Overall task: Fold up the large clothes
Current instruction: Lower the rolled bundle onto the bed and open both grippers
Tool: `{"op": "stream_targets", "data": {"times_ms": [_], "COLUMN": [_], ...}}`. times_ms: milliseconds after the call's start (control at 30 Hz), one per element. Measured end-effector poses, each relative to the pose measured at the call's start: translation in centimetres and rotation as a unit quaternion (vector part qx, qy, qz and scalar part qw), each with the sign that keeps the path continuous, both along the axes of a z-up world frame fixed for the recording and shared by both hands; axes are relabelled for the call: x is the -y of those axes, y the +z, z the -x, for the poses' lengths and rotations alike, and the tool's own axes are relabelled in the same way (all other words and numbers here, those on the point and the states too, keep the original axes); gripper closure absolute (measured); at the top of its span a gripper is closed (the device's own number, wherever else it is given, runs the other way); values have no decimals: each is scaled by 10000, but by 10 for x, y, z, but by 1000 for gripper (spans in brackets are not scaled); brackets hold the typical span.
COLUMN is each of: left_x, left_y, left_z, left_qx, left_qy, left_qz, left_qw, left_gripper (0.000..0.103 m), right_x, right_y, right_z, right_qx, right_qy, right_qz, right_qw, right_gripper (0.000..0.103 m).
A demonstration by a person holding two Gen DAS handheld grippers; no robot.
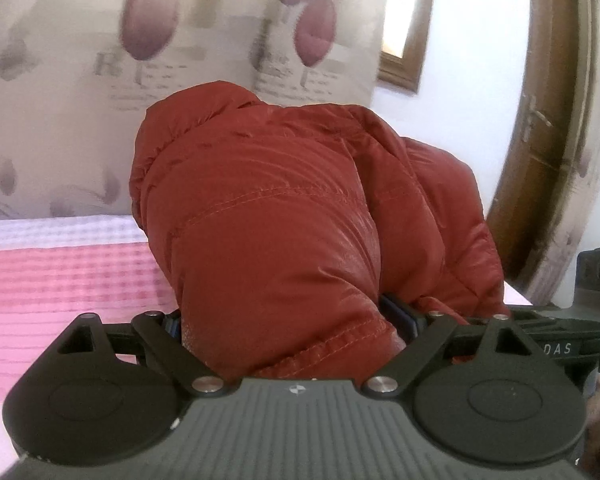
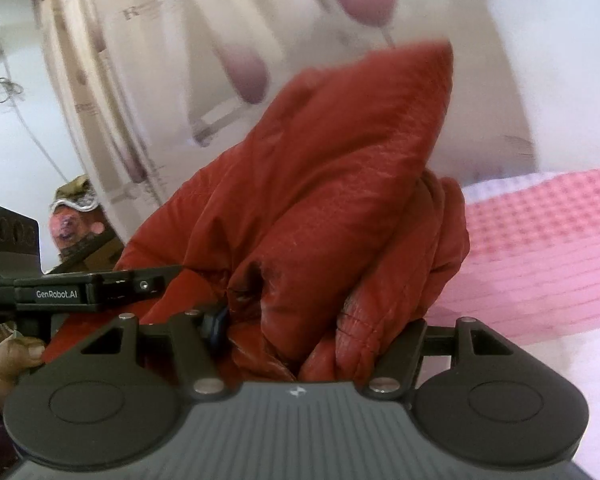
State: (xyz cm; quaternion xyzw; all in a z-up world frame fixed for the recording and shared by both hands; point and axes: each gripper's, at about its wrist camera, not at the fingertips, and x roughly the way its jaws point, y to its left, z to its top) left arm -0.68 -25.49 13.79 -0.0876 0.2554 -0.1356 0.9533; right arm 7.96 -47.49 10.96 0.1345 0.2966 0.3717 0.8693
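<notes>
L gripper clamped on thick fold of red puffer jacket; fabric bulges up between fingers, blocks most of view. R gripper also clenched on bunched jacket, cloth wedged between jaws. Jacket held up above pink/white checked bedspread. Tulip-print curtain behind, blurred. Brown door at R of L-wrist view. Other gripper body just beside in each view
</notes>
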Motion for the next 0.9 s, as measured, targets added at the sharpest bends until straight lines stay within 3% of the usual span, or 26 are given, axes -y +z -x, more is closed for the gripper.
{"op": "stream_targets", "data": {"times_ms": [300, 533, 633, 700, 800, 900], "left_x": [-60, -91, -107, -110, -108, -112], "left_y": [-9, -57, -77, -83, -86, -87], "left_z": [29, 32, 37, 39, 48, 55], "left_qx": [-116, -498, -479, -430, -86, 5], "left_qy": [368, 429, 503, 618, 703, 853], "left_qz": [-22, -30, 251, 272, 94, 266], "left_qw": [9993, 9978, 9973, 9968, 9974, 9960], "left_gripper": [15, 14, 7, 0, 0, 0], "right_x": [-66, -102, -110, -108, -112, -114], "right_y": [-3, -40, -62, -68, -69, -71], "right_z": [8, 14, 21, 21, 22, 24], "right_qx": [-37, -414, -571, -698, -621, -567], "right_qy": [453, 512, 439, 410, 420, 354], "right_qz": [-74, 52, 133, 65, 245, 319], "right_qw": [9989, 9978, 9973, 9967, 9969, 9973], "right_gripper": [40, 40, 39, 35, 27, 19]}}
